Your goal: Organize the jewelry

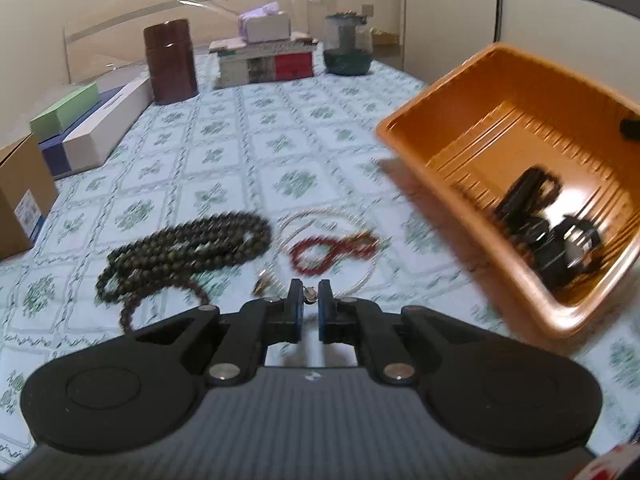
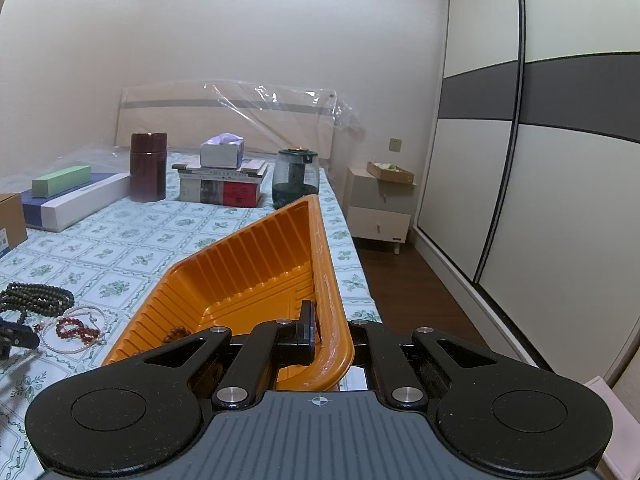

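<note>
An orange plastic tray (image 1: 472, 120) is lifted and tilted above the bed at the right. My right gripper (image 2: 326, 330) is shut on the orange tray's rim (image 2: 332, 292); brown beads (image 2: 176, 334) lie inside it. In the left wrist view the right gripper's black parts show through the tray. On the bedspread lie a dark bead necklace (image 1: 188, 252), a red bead bracelet (image 1: 332, 250) and a white pearl necklace (image 1: 360, 276). My left gripper (image 1: 309, 300) hovers just before the pearl necklace, jaws a narrow gap apart, a small clasp between the tips.
A brown canister (image 1: 170, 60), stacked books with a tissue box (image 1: 264, 56), a green glass pot (image 1: 346, 44), long boxes (image 1: 92, 124) and a cardboard box (image 1: 20, 196) line the bed. A nightstand (image 2: 380, 200) and wardrobe (image 2: 540, 160) stand right.
</note>
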A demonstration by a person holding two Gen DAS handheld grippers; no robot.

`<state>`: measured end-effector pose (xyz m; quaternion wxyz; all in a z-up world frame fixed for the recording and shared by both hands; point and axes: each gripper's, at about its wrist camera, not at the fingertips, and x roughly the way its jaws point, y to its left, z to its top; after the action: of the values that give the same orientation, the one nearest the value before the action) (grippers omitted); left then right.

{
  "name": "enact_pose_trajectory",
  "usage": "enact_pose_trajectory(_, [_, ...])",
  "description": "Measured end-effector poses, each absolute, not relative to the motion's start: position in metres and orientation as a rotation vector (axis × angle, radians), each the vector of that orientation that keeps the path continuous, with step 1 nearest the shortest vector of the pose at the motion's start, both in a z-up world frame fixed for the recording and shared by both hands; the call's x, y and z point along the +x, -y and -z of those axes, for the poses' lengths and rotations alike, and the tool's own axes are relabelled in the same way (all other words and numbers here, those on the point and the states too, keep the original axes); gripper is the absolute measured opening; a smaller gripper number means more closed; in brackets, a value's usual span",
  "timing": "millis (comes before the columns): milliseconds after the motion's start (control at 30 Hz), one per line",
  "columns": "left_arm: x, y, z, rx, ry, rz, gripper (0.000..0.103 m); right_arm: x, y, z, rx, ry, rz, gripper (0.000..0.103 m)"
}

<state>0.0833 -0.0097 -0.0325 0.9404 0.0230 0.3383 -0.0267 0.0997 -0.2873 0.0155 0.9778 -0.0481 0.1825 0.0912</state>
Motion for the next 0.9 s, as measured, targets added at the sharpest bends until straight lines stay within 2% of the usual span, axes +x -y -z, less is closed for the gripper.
enact_pose_trajectory(267, [0.089, 0.053, 0.0, -0.009, -0.622, 0.233, 0.006, 0.1, 0.287, -0.015, -0.096, -0.368, -0.184, 0.006])
enact_pose_trajectory(767, [0.108, 0.106, 0.001, 0.011, -0.615, 0.377, 0.007, 0.097, 0.285, -0.017, -0.091, -0.369, -0.184, 0.006])
enact_pose_trajectory(800, [0.108, 0.107, 0.001, 0.009, -0.614, 0.381, 0.012, 0.097, 0.285, -0.017, -0.091, -0.369, -0.184, 0.006])
enact_pose_trajectory(833, [0.107, 0.108, 0.001, 0.01, -0.61, 0.382, 0.023, 0.097, 0.285, -0.017, -0.091, -0.369, -0.184, 0.006])
enact_pose_trajectory(900, [0.105, 0.107, 0.001, 0.011, -0.606, 0.38, 0.026, 0.097, 0.286, -0.017, -0.09, -0.369, -0.186, 0.006])
